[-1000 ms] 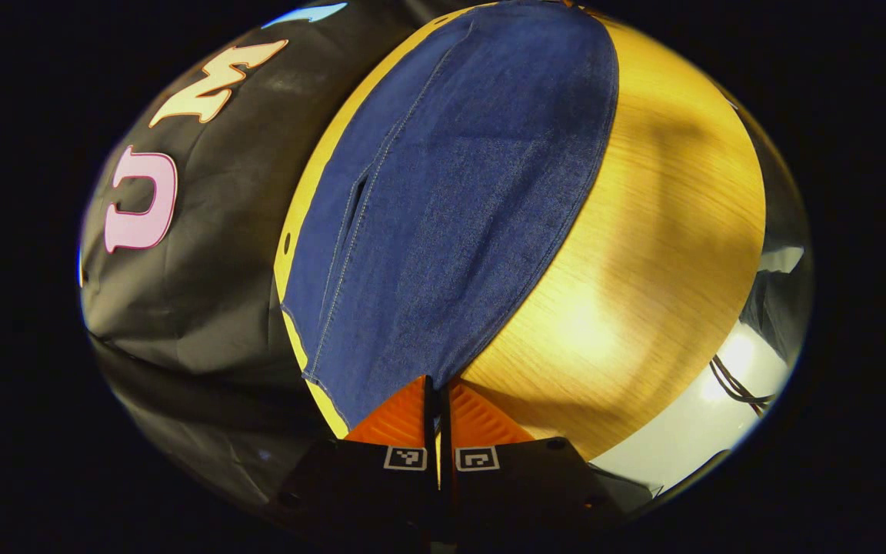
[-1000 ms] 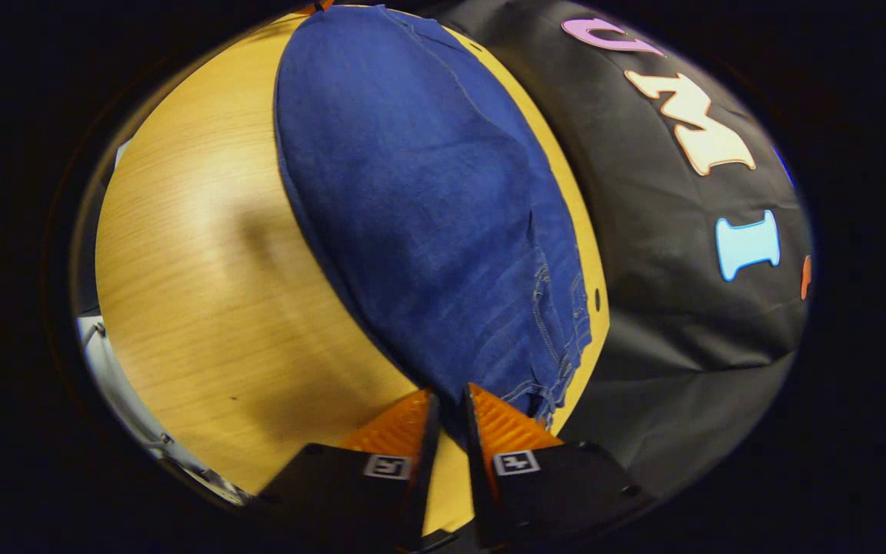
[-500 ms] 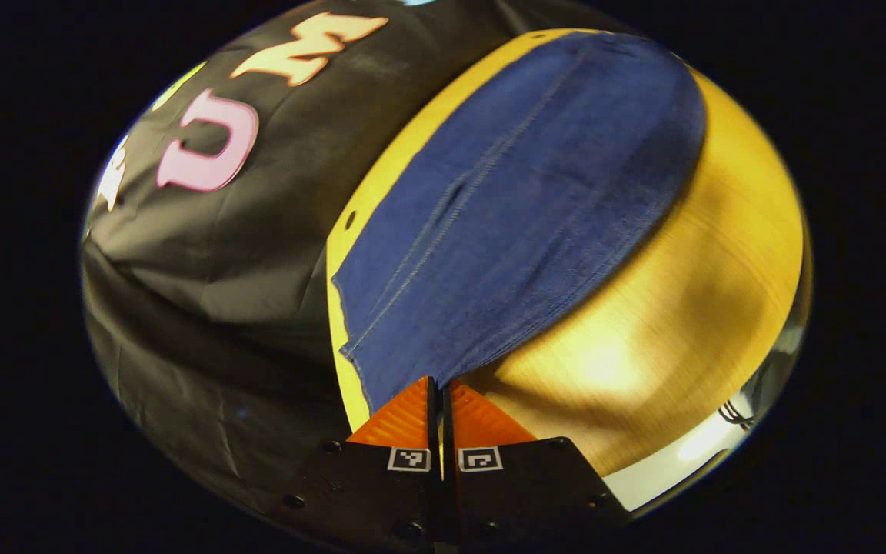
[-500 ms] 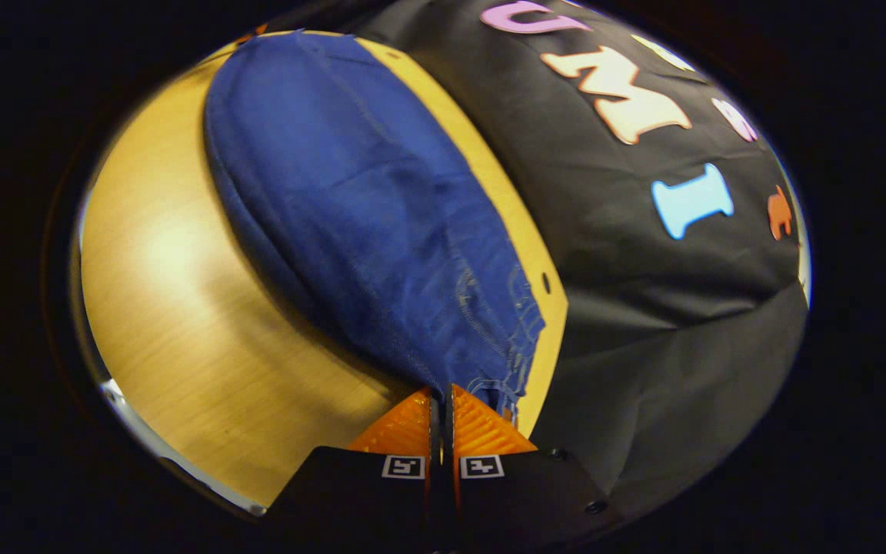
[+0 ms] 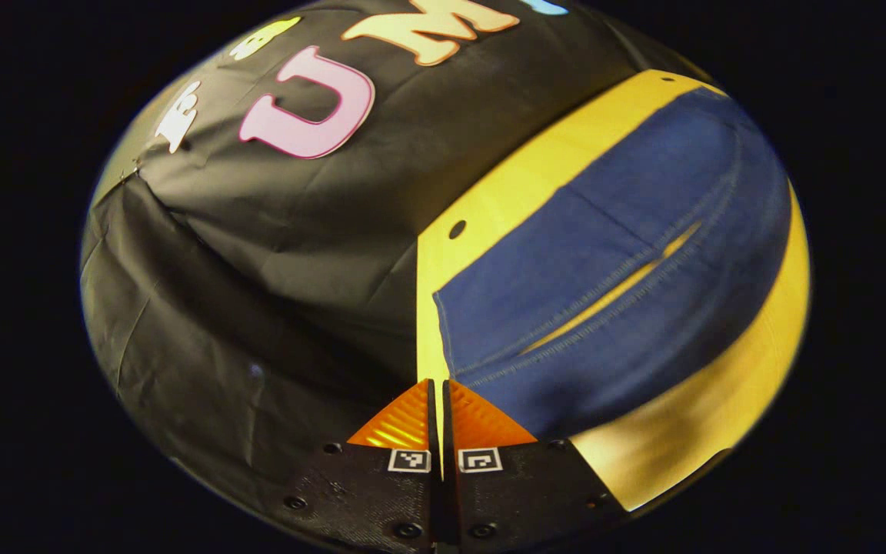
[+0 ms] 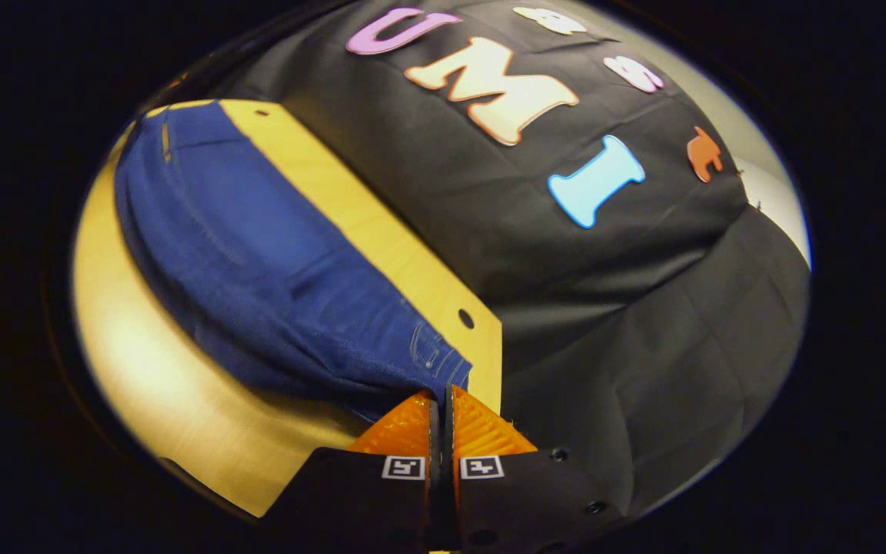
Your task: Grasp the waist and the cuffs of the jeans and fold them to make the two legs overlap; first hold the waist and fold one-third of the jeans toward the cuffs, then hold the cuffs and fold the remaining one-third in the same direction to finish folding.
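Blue jeans (image 5: 604,254) lie lengthwise on the wooden table (image 5: 504,192), close to its far edge. In the left gripper view a narrow slit of table shows between the two legs. My left gripper (image 5: 436,385) is shut on the cuff hem at the near corner of the leg end. In the right gripper view the jeans (image 6: 258,269) stretch away to the left, their stitched waist end nearest me. My right gripper (image 6: 440,392) is shut on the waist corner, and the cloth bunches right at its fingertips.
The black cloth wall (image 5: 281,254) hangs directly behind the table's far edge (image 6: 366,223). A small hole (image 5: 457,228) marks the table corner, and another hole (image 6: 465,318) marks the corner at the waist end. Bare wood (image 6: 151,385) lies on the near side of the jeans.
My right gripper, open around the waist a second ago, has shut on it. Both grippers have swung toward the wall side, drawing the held edge of the jeans along.
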Demonstrator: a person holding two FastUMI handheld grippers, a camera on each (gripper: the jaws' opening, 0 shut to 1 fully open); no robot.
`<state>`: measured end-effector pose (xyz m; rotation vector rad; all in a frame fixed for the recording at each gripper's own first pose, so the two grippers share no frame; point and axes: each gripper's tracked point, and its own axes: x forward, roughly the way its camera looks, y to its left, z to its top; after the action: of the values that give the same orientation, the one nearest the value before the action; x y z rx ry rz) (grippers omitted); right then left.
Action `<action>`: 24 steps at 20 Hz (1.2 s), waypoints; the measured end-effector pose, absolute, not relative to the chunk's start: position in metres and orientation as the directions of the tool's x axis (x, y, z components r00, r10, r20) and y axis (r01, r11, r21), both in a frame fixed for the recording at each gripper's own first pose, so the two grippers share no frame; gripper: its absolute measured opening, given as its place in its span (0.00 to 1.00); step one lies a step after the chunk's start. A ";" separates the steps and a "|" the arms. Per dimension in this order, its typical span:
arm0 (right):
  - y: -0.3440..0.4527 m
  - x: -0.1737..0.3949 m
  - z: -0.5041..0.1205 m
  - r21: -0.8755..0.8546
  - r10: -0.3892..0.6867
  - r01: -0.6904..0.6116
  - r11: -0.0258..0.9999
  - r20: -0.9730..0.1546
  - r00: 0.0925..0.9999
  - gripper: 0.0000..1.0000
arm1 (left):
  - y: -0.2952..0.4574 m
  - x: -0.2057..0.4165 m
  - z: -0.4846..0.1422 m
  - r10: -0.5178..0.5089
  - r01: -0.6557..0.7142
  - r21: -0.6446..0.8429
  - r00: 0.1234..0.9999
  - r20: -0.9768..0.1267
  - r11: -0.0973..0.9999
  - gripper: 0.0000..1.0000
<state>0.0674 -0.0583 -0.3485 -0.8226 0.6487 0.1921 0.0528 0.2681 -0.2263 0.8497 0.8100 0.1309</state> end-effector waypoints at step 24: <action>-0.037 0.105 -0.346 -0.626 -0.029 -0.471 0.622 -0.620 0.784 0.02 | 0.208 -0.103 -0.318 0.147 0.728 0.355 0.336 -0.930 0.586 0.95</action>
<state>0.1051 -0.0366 -0.3455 -0.8744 0.6354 0.2741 -0.1030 0.2076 -0.3179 0.9013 1.1957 -0.4548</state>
